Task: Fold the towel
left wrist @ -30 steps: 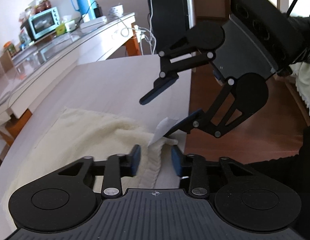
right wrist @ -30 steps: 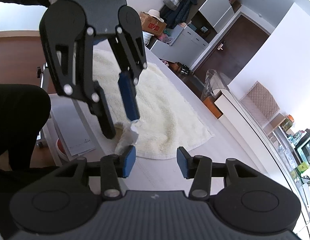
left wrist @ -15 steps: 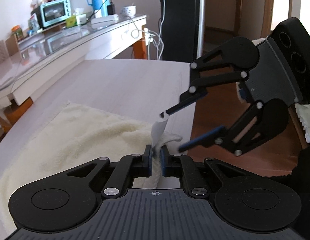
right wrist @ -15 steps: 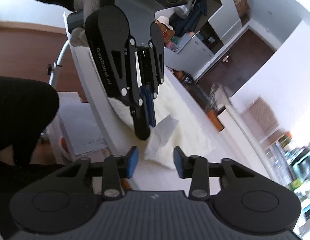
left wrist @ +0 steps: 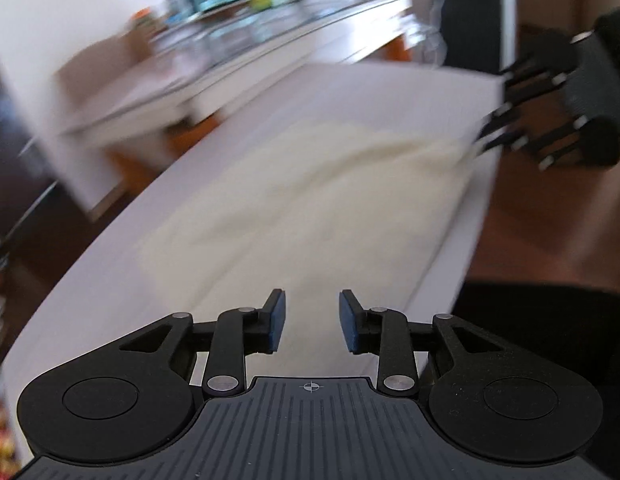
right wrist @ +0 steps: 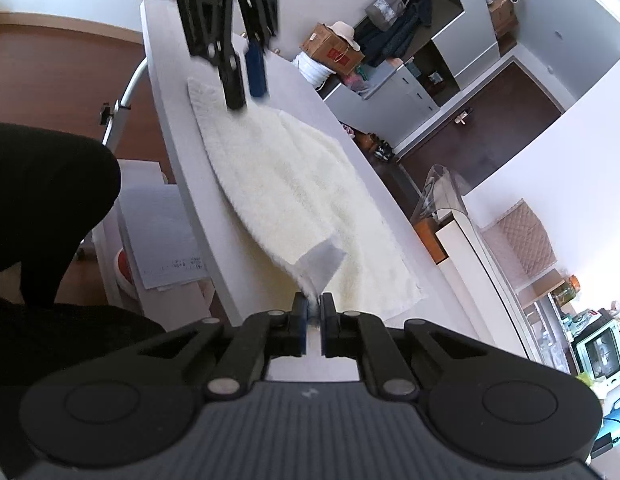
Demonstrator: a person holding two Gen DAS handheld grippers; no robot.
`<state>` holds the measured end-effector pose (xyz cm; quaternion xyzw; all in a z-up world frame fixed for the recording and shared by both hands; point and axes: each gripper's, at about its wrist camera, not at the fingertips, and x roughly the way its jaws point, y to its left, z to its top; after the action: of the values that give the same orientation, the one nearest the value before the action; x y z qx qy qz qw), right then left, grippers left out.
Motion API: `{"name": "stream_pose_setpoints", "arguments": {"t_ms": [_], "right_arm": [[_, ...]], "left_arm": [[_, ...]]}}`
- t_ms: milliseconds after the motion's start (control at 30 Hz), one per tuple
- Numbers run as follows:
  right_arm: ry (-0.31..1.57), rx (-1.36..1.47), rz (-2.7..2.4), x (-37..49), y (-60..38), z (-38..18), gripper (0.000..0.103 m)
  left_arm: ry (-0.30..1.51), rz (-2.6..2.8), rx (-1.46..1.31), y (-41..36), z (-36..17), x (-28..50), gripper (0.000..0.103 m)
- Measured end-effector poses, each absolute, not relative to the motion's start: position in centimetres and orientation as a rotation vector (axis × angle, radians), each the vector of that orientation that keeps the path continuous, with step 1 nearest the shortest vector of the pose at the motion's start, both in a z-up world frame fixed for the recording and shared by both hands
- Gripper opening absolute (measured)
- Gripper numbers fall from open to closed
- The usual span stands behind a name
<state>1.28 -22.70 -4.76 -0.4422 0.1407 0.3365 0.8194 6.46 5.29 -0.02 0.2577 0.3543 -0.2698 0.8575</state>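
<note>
Pinching the towel (right wrist: 293, 184) corner, the right gripper (right wrist: 313, 320) lifts it; the left gripper (left wrist: 310, 320) hovers spread, empty.

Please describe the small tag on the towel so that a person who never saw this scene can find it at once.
Find the long white table and the fluffy cream towel spread on it. Follow the towel to the corner lifted by the right gripper. The thin, flat, pale grey-white rectangular tag sticks out there, smooth where the towel is fluffy.
</note>
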Motion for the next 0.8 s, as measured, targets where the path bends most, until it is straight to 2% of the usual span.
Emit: {"name": "stream_pose_setpoints", "arguments": {"t_ms": [133, 500, 800], "right_arm": [[0.299, -0.942, 0.714, 1.2, -22.6, -4.6, 0.007], [0.291, -0.974, 0.705, 0.7, -22.5, -4.5, 0.007], [0.273, -1.020, 0.709, 0.1, -22.7, -3.7, 0.007]], "left_arm": [[0.746, -0.520, 0.551, 6.5, -0.5, 5.4, 0.039], [0.754, -0.455, 0.543, 7.0, -2.2, 5.8, 0.038], [0.773, -0.448, 0.529, 7.1, -1.5, 4.3, 0.040]]}}
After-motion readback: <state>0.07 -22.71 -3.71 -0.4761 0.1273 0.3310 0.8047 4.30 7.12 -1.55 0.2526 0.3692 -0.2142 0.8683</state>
